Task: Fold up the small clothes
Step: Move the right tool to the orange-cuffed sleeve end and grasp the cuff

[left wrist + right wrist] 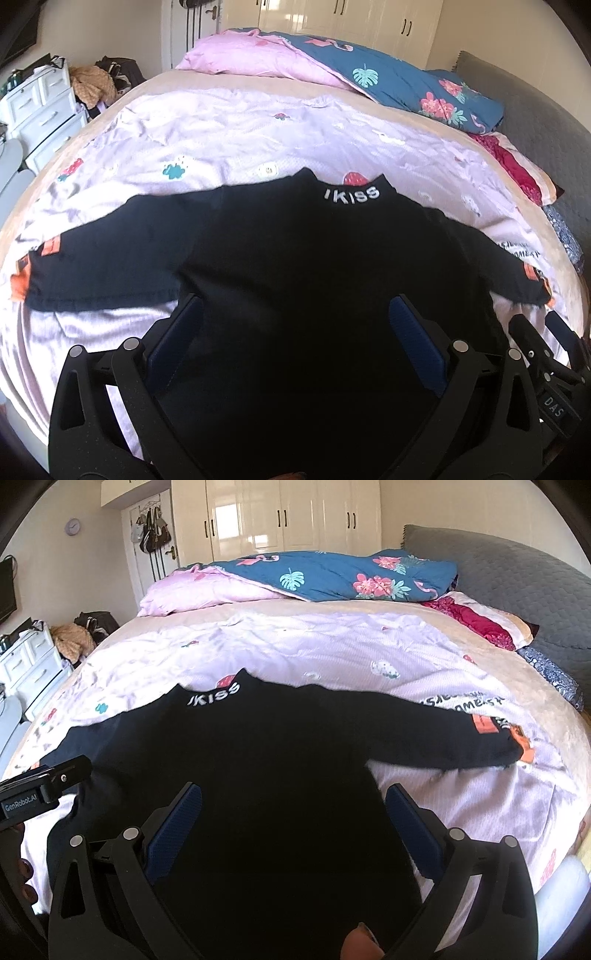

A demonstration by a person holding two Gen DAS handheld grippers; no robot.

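Note:
A small black long-sleeved top [280,251] with white "KISS" letters at the collar and orange cuff patches lies spread flat on the bed, sleeves out to both sides. It also shows in the right wrist view [280,738]. My left gripper [295,306] is open, its blue pads over the lower body of the top. My right gripper [293,794] is open over the top's lower right part. The right gripper's body [546,354] shows at the left view's right edge, and the left gripper's body [40,786] at the right view's left edge.
The top lies on a lilac printed sheet [332,653] over a beige blanket [535,686]. A folded blue flamingo quilt [343,574] and a pink pillow [192,592] lie at the far side. A grey headboard [517,587] is right, white drawers [40,110] left.

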